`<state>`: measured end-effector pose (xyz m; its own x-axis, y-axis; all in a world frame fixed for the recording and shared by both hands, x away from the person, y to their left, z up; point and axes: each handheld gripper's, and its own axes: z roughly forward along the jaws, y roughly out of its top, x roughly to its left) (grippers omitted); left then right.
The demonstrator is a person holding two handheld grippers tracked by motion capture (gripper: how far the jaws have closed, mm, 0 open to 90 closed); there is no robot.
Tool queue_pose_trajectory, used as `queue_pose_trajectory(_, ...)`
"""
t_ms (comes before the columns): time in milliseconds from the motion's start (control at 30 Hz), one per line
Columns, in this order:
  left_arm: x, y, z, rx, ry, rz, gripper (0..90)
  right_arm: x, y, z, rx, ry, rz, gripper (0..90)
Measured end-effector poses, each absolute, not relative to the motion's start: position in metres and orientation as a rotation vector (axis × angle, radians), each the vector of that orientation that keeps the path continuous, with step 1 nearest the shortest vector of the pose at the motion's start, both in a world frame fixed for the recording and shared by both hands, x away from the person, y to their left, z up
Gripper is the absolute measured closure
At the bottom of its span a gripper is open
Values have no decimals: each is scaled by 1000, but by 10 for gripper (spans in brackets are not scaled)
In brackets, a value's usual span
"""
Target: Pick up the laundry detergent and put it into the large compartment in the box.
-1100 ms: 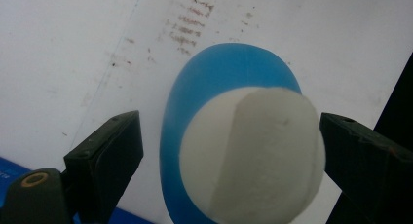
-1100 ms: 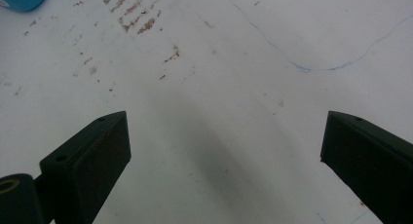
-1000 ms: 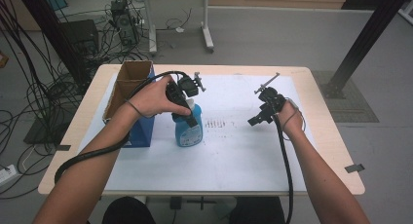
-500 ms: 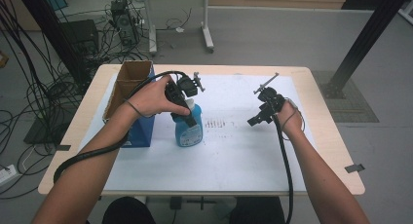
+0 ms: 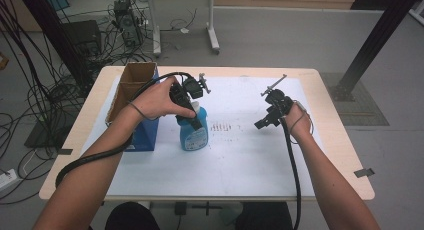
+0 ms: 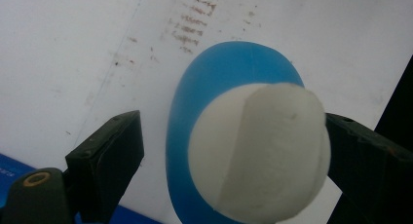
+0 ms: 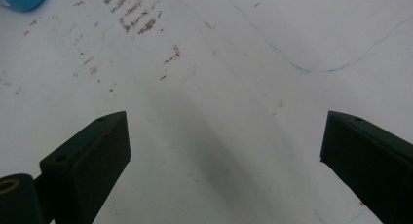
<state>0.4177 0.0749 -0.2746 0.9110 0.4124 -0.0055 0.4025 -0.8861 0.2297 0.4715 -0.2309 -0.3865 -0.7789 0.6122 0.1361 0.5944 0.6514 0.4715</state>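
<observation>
Almost Time to Grab the Bottle

Right now the left gripper point(image 5: 192, 107) hangs over the blue bottle point(image 5: 194, 135), which stands on the white table point(image 5: 240, 165) just beside the cardboard box point(image 5: 131, 90). Its jaws are wide open around the white cap point(image 6: 258, 151). One jaw looks close to the cap, the other is apart, so nothing is held. The right gripper point(image 5: 267, 121) waits well apart, open and empty. Next, I think, the left jaws must squeeze the cap evenly so the bottle does not tip.
</observation>
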Motion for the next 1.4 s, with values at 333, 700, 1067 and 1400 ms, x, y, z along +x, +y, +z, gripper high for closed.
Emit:
queue_pose_trajectory(333,417,75,-273,2846,608,77,118,471,-230,-383,1034,2819,801,40)
queue_pose_trajectory(700,417,73,-277,2858,589,82,134,471,-231,-384,1035,2820,810,40)
queue_pose_trajectory(1067,417,71,-280,2877,579,63,208,472,-232,-384,1044,2818,809,40)
queue_pose_trajectory(1400,418,71,-282,2888,575,67,317,472,-232,-384,1049,2817,812,40)
